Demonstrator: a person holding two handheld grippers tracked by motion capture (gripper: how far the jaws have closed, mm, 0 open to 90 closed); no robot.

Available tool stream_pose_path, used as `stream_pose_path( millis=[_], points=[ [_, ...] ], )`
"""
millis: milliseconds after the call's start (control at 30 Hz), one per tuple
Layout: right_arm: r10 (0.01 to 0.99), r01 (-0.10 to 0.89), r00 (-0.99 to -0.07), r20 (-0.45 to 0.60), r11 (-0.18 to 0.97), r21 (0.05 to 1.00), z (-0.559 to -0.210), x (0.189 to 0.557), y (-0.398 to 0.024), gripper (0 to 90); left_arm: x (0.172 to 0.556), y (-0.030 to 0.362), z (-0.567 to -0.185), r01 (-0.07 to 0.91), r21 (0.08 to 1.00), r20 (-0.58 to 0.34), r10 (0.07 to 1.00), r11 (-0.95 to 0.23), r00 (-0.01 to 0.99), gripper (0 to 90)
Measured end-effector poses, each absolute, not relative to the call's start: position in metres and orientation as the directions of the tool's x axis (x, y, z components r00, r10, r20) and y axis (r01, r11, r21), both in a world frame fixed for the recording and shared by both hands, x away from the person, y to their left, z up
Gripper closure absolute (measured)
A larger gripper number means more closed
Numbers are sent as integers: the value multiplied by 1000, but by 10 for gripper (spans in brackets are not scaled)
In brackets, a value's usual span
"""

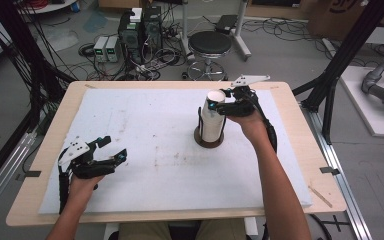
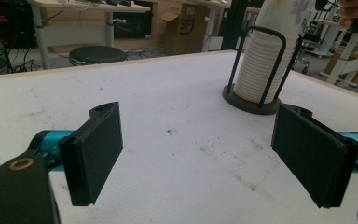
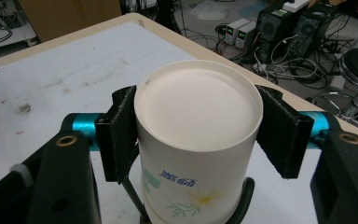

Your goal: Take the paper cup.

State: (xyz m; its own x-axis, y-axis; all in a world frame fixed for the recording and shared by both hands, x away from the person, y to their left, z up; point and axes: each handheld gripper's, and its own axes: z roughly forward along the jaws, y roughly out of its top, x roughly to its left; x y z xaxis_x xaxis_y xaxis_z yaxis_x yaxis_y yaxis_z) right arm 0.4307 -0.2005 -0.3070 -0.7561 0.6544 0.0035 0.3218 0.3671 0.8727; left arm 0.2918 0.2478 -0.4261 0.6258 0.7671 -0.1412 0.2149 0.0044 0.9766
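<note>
A: What is the right gripper (image 1: 219, 101) doing?

B: Its 2 jaws are clamped on the top cup (image 3: 198, 140), 1 pad on each side of the wall just under the closed end. The cup is upside down, bottom facing up, so the grip sits high where the wall is narrowest and stiffest.

A: And below the gripper?

B: The rest of the stack (image 2: 260, 67), nested in a holder (image 2: 251, 100) with a dark round base and thin black rails. The rails keep the stack upright, which I think is why only the top cup is gripped: it stands clear above the rails, so the pads can close without touching them.

A: Is the cup free of the stack yet?

B: I cannot tell. In the high view it looks to be seated on the others or barely raised.

A: The left gripper (image 1: 111, 150)?

B: Its jaws are wide apart and hold nothing. It hovers low over the white mat (image 1: 145, 130), well away from the holder, which lies ahead of it and to its right in its own view.

A: Why stay back?

B: Probably to keep the lift path clear. A straight pull up seems needed, and the risk is a 2nd cup clinging to the 1st.
</note>
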Motion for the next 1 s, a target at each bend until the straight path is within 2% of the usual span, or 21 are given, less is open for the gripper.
stream_pose_path(
  millis=[333, 667, 1000],
  points=[
    [667, 303, -745, 16, 317, 899, -295, 428, -205, 357, 291, 249, -426, 215, 977, -143, 766, 6, 626, 164],
    [671, 241, -741, -17, 290, 926, -267, 420, -214, 361, 291, 247, -427, 218, 976, -146, 761, 7, 632, 164],
    [689, 167, -723, -50, 245, 955, -244, 390, -243, 374, 289, 246, -427, 220, 975, -151, 752, 8, 642, 164]
  ],
)
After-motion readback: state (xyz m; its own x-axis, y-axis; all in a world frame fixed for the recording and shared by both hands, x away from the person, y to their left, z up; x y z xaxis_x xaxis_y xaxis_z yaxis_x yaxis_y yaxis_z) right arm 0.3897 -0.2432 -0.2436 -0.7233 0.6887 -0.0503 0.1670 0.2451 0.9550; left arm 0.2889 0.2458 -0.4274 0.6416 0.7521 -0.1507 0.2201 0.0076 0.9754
